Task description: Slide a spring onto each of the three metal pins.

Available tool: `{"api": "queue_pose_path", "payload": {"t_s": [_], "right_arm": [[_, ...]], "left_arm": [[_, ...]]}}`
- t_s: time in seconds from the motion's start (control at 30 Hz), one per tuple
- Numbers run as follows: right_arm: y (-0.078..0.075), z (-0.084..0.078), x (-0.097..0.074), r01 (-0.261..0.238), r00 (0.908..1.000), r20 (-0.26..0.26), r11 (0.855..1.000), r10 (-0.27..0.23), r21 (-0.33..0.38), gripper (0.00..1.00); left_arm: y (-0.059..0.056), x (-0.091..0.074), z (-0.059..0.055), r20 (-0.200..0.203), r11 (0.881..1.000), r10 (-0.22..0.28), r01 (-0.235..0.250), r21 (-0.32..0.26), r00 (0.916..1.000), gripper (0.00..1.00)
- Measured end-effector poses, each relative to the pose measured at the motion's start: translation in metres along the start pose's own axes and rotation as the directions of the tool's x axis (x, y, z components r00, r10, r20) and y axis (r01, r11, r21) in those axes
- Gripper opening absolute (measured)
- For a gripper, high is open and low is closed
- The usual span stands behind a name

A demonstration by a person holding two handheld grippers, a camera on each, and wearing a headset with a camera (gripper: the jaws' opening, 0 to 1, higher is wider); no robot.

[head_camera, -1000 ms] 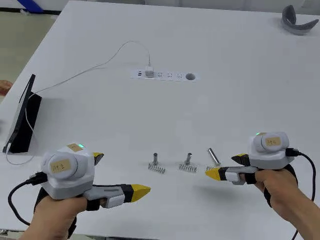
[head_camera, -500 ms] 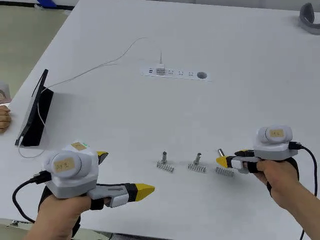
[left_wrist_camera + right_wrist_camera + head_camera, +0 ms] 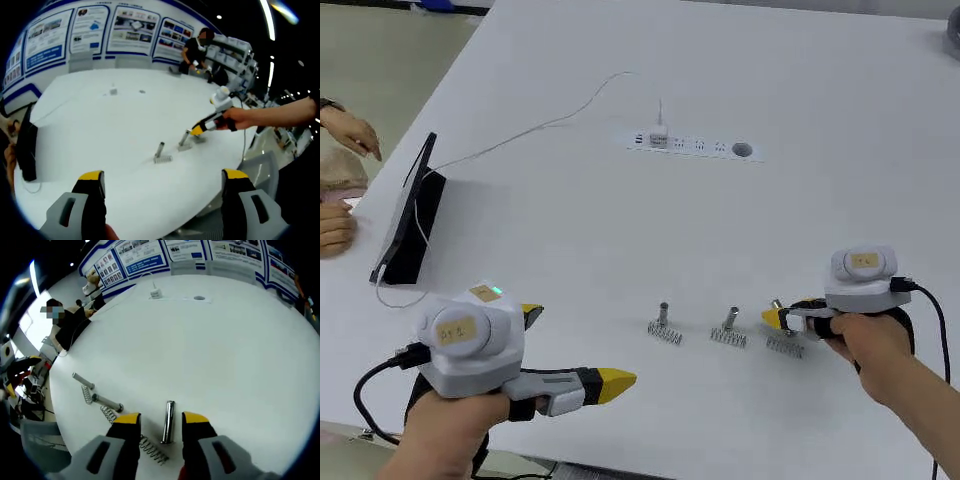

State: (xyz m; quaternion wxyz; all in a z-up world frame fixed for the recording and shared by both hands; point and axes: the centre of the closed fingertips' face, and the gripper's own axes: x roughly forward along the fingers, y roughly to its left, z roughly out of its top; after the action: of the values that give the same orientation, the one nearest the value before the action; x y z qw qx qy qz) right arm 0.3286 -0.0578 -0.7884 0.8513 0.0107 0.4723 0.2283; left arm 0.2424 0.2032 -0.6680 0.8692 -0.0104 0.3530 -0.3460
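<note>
White bench (image 3: 620,230) has three pins (image 3: 730,318) and springs (image 3: 727,339) by its front edge; the right tool (image 3: 160,418) sits open around the right-end pin (image 3: 169,421) and likely must close on it next, while the left tool (image 3: 162,175) hangs open.

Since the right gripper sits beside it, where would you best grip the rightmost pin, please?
Probably mid-shaft, level from the right: the rightmost pin stands upright between the right gripper's open jaws, its spring lying beside the foot.

The left hand (image 3: 445,430) holds the left gripper (image 3: 575,347) level near the table's (image 3: 720,60) front edge, jaws spread wide. The right hand (image 3: 870,340) angles the right gripper (image 3: 778,317) down, jaws narrowly parted.
</note>
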Motion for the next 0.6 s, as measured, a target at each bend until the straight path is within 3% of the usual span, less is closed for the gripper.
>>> {"api": "queue_pose_path", "payload": {"t_s": [0.47, 0.6], "right_arm": [[-0.006, 0.004, 0.009, 0.027, 0.9993, -0.026, 0.999, -0.028, -0.028, 0.27], [-0.01, 0.002, 0.014, 0.072, 0.9964, -0.039, 0.992, -0.076, -0.104, 0.21]], "left_arm": [[-0.003, 0.002, 0.0, 0.002, 1.0, -0.012, 0.012, -0.008, 0.9999, 0.95], [-0.002, 0.003, 0.001, 0.004, 1.0, -0.014, 0.014, -0.006, 0.9999, 0.95]]}}
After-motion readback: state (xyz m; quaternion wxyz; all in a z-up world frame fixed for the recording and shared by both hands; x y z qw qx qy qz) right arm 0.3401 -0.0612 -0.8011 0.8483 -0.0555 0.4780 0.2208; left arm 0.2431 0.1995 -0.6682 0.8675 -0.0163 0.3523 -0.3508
